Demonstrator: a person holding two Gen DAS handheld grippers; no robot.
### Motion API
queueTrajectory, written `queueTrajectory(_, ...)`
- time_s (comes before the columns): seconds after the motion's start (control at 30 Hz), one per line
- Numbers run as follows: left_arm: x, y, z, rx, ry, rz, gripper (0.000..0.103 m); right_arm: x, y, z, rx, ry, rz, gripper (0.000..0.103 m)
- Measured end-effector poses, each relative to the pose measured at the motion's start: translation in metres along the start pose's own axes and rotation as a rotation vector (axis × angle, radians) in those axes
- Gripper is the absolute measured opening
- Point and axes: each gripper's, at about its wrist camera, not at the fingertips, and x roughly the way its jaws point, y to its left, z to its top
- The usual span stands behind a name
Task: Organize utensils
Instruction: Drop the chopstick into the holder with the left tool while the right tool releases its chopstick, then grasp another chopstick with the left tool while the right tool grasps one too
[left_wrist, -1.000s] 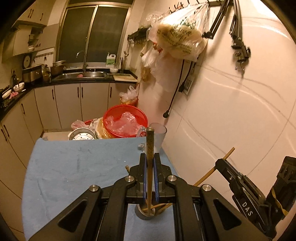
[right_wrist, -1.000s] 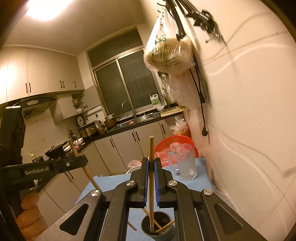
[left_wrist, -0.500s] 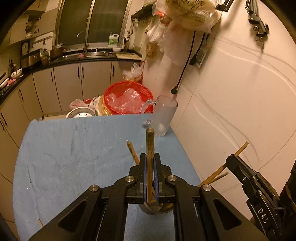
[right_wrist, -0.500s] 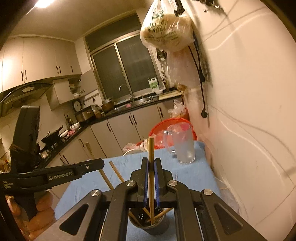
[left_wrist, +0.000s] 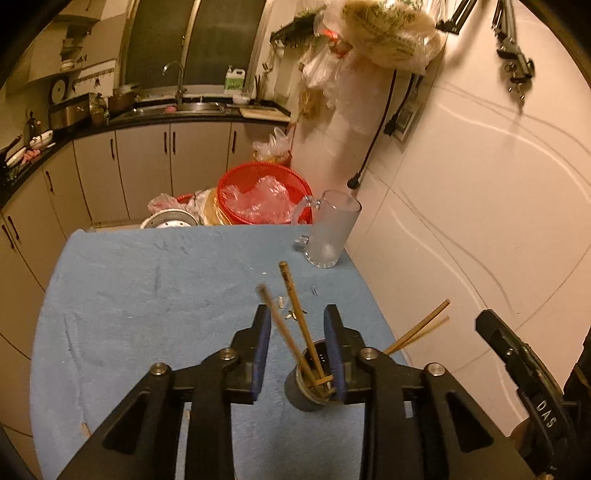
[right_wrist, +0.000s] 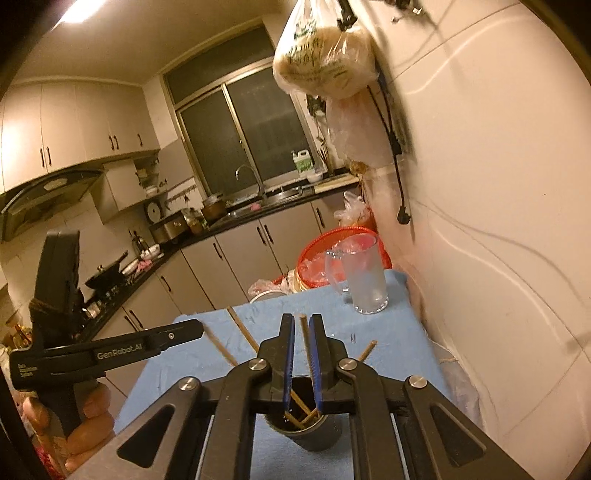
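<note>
A small dark metal cup (left_wrist: 308, 391) stands on the blue cloth (left_wrist: 147, 295) and holds several wooden chopsticks (left_wrist: 295, 310). My left gripper (left_wrist: 298, 325) is open just above the cup, jaws wide on either side of the chopsticks. The cup also shows in the right wrist view (right_wrist: 314, 432) with chopsticks (right_wrist: 306, 339) leaning in it. My right gripper (right_wrist: 302, 325) is open a little, jaws either side of one chopstick without pinching it. The left gripper's body (right_wrist: 110, 350) shows at the left of the right wrist view.
A frosted glass mug (left_wrist: 332, 232) stands at the cloth's far right corner by the white wall (left_wrist: 480, 221). A red basket (left_wrist: 264, 199) with plastic bags sits beyond the far edge. Kitchen cabinets and a sink lie behind. Small bits (left_wrist: 288, 314) lie on the cloth.
Both grippers have opened and let go of their chopsticks, which now lean in the cup. The left view has tilted down over the cup.
</note>
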Motion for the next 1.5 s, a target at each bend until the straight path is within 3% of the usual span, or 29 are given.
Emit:
queueTrajectory(0.17, -0.038, 0.025, -0.017, -0.030, -0.030, 0.019, 0.030, -0.023, 0.012, -0.015, 0.003, 0.010, 0.060, 0.011)
queueTrajectory(0.37, -0.070, 0.080, -0.057, -0.103, -0.026, 0.096, 0.030, -0.009, 0.041, -0.060, -0.056, 0.146, 0.129, 0.011)
queueTrajectory(0.6, -0.071, 0.177, -0.124, -0.261, 0.090, 0.217, 0.030, 0.031, 0.066, -0.109, -0.066, 0.328, 0.167, 0.011)
queueTrajectory(0.8, -0.047, 0.235, -0.167, -0.397, 0.219, 0.251, 0.030, 0.045, 0.083, -0.130, -0.086, 0.373, 0.168, 0.011)
queueTrajectory(0.93, -0.025, 0.246, -0.171, -0.433, 0.260, 0.262, 0.030, 0.049, 0.095, -0.135, -0.098, 0.389, 0.169, 0.011)
queueTrajectory(1.13, 0.018, 0.258, -0.168, -0.458, 0.332, 0.338, 0.030, 0.044, 0.102, -0.139, -0.124, 0.403, 0.149, 0.011)
queueTrajectory(1.3, 0.041, 0.254, -0.162, -0.435, 0.356, 0.347, 0.030, 0.047, 0.103, -0.138, -0.128, 0.416, 0.128, 0.011)
queueTrajectory(1.33, 0.042, 0.251, -0.161, -0.423, 0.356, 0.361, 0.029, 0.049, 0.104, -0.138, -0.128, 0.422, 0.126, 0.011)
queueTrajectory(1.4, 0.044, 0.248, -0.161, -0.413, 0.362, 0.384, 0.012, 0.056, 0.108, -0.140, -0.136, 0.444, 0.130, 0.011)
queueTrajectory(1.5, 0.033, 0.250, -0.171, -0.432, 0.365, 0.354, 0.010, 0.071, 0.119, -0.144, -0.148, 0.495, 0.152, 0.011)
